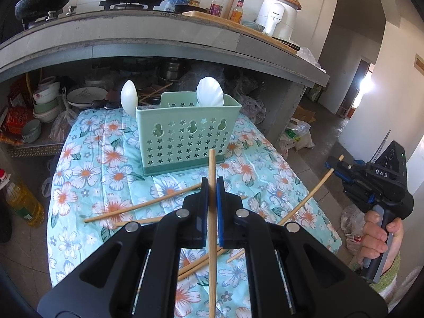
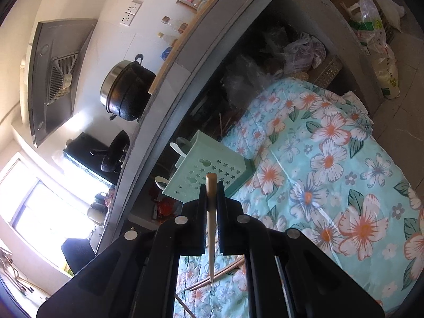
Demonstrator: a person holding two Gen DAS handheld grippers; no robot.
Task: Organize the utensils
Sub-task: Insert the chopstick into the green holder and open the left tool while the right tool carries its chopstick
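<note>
While both tongs [image 1: 211,185] [image 2: 212,194] clamp chopsticks [image 1: 212,212] [image 2: 211,212], caddy [image 1: 185,135] sits near cloth's far edge.

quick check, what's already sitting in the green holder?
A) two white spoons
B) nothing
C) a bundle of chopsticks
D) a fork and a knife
A: two white spoons stand up out of the green holder, while the loose chopsticks lie on the floral cloth and each tool grips one chopstick, left tool and right tool.
</note>
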